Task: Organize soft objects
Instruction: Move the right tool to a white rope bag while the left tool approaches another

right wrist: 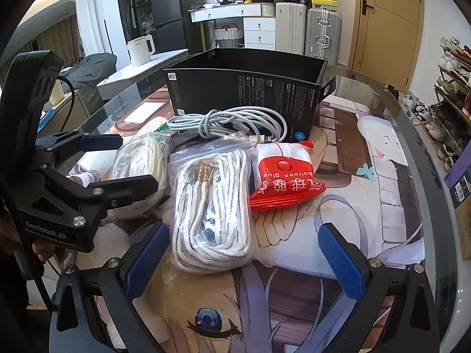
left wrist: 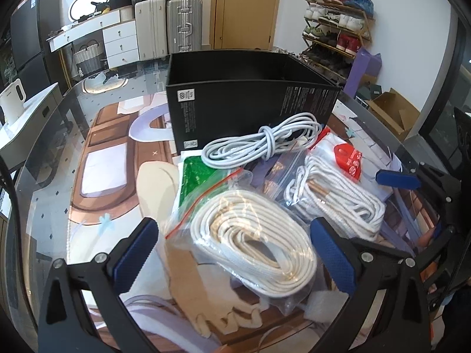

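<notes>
Left wrist view: the left gripper (left wrist: 235, 253) stands with its jaws spread wide on either side of a zip bag of flat white cord (left wrist: 250, 235), touching nothing. The bag lies on the printed table mat (left wrist: 97, 176), just beside a second bag of round white rope (left wrist: 338, 203). Behind both rest a loose coil of white cable (left wrist: 259, 144), a red balloon-glue packet (left wrist: 348, 158) and an open black box (left wrist: 250, 100), the likely receptacle.

Right wrist view: the right gripper (right wrist: 244, 259) is likewise released, its blue pads (right wrist: 338, 261) flanking the rope bag's (right wrist: 212, 211) near end without contact. The left gripper (right wrist: 117, 164) appears at left, over the flat-cord bag (right wrist: 138, 173).

Handling, as judged: both bags look light, soft and compliant, and their clear film is probably slippery. A pinch on film alone may slide or stretch, so the hold is best taken across the thick middle of the coil, squeezing cord through the plastic. The cable coil, tied by its own wrap, seems best taken at that wrap. Nothing here seems fragile.
</notes>
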Available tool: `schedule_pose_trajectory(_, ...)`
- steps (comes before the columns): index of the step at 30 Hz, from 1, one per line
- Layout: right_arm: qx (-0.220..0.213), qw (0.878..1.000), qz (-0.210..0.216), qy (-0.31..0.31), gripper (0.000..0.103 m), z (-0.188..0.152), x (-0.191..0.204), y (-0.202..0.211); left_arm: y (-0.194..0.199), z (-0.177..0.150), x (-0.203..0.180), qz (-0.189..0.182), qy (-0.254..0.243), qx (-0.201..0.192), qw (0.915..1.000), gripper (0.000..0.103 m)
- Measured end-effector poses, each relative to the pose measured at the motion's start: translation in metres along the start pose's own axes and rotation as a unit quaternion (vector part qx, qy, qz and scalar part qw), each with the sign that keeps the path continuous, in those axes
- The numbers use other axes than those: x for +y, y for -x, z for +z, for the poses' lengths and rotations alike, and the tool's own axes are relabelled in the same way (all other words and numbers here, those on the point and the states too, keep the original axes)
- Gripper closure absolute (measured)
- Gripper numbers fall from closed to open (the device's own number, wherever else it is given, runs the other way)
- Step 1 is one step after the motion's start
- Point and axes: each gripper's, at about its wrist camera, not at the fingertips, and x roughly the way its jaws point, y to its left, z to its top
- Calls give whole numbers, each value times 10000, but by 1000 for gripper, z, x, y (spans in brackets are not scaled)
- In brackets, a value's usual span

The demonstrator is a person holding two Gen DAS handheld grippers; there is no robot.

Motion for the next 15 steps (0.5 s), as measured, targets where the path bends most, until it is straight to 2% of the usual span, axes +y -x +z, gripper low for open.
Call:
schedule_pose_trajectory(6,-2,9998,112,151,2,1,9,0,6,-4,12,139,-113,100,9998,0)
schedule_pose_trajectory(10,36,9994,258,234,22,3,16,-2,11,-4,17,143,-29,69,9999,0)
schedule_pose_trajectory(15,77,9989,331,318,25,4,22,-6,7,-3,18,95,49,69,9999,0)
